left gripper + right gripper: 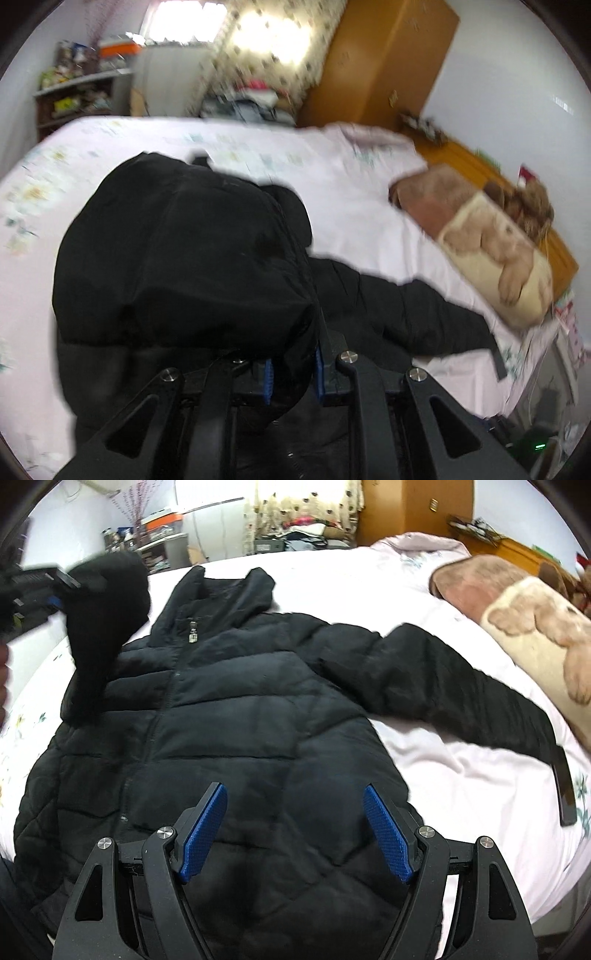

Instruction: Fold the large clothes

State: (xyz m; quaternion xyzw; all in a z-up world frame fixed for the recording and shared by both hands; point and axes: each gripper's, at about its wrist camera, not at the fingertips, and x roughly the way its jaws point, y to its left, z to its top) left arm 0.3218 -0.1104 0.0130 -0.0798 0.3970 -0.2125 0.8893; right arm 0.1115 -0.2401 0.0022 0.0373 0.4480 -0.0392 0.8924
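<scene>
Left wrist view. Your left tongs point(293, 382) are pinched shut on a bunched sleeve point(184, 258) of the black jacket point(399, 314), lifted off the bed point(351, 206). The fabric is thick and slippery-looking, so the bite may slide out if you swing quickly; a dropped sleeve would land crumpled and spoil the fold line. The bulge of cloth hides the fingertips and most of the jacket body, and motion blur softens the shelves and curtain behind.

Right wrist view. Your right tongs point(295, 834) stand wide open, holding nothing, poised over the lower front of the jacket point(258, 720), which lies zipped and face up on the bed point(461, 768). The raised sleeve point(107, 620) hangs from the left tongs point(64, 581) at the frame's left edge. The other sleeve point(461, 694) stretches toward a pillow point(535, 627); its cuff could snag there when folded inward. The hem is masked by the tongs, and the left tongs are blurred, so that grip is hard to judge here.
</scene>
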